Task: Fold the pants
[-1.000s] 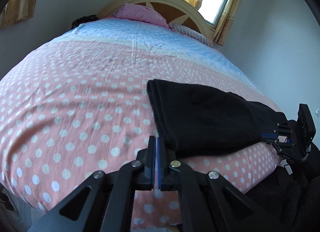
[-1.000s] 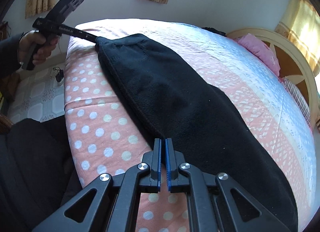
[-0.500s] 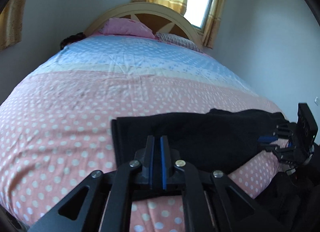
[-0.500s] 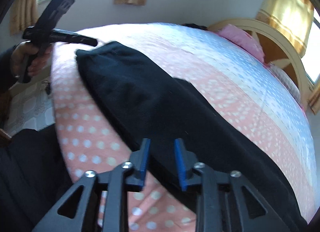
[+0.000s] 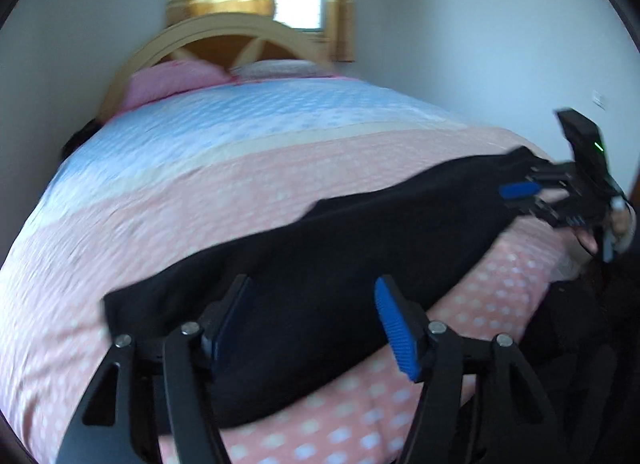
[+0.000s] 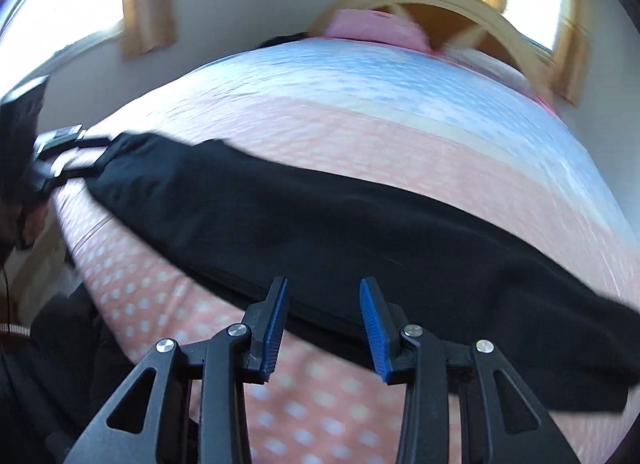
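While black pants lie across the bed, both tools, left and right, have just spread, released.

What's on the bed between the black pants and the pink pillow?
Nothing but bare bedspread between the pants and the pillow; the left wrist view shows it.

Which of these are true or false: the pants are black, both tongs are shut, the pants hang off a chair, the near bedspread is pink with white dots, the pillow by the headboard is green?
1. The pants are black. True.
2. Both tongs are shut. False: the left tongs and right tongs stand open, gripping nothing.
3. The pants hang off a chair. False: they lie along the bed.
4. The near bedspread is pink with white dots. True.
5. The pillow is green. False: pink.
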